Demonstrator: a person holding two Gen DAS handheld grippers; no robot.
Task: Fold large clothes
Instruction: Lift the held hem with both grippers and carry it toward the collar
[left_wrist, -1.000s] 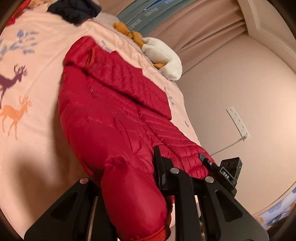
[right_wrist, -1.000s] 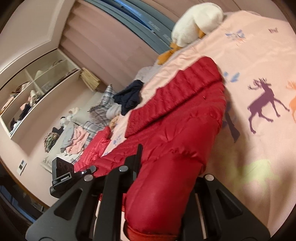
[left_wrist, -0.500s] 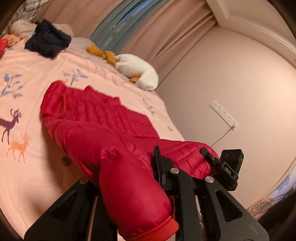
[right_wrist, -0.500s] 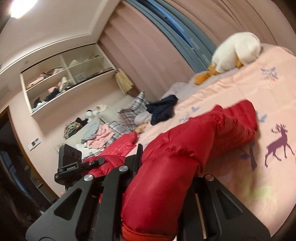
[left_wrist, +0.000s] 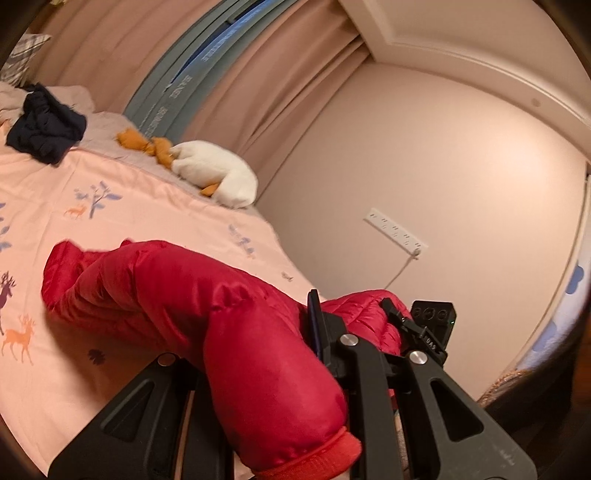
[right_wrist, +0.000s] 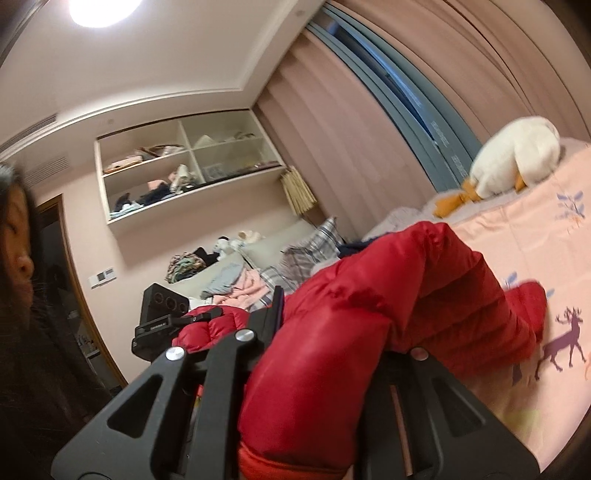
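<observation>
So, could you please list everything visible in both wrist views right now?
down jacket: one, red, partly lifted off the bedspread, clamped by both grippers
bedspread: one, pink with deer print, on the bed
plush goose: one, white with orange feet, near the curtains
dark garment: one, navy, crumpled at the far end
curtains: pinkish-beige, behind the bed
power strip: one, white, on the wall
wall shelf: one, white, cluttered
clothes pile: mixed colours, below the shelf
left gripper: black, shut on a sleeve
right gripper: black, shut on a sleeve
</observation>
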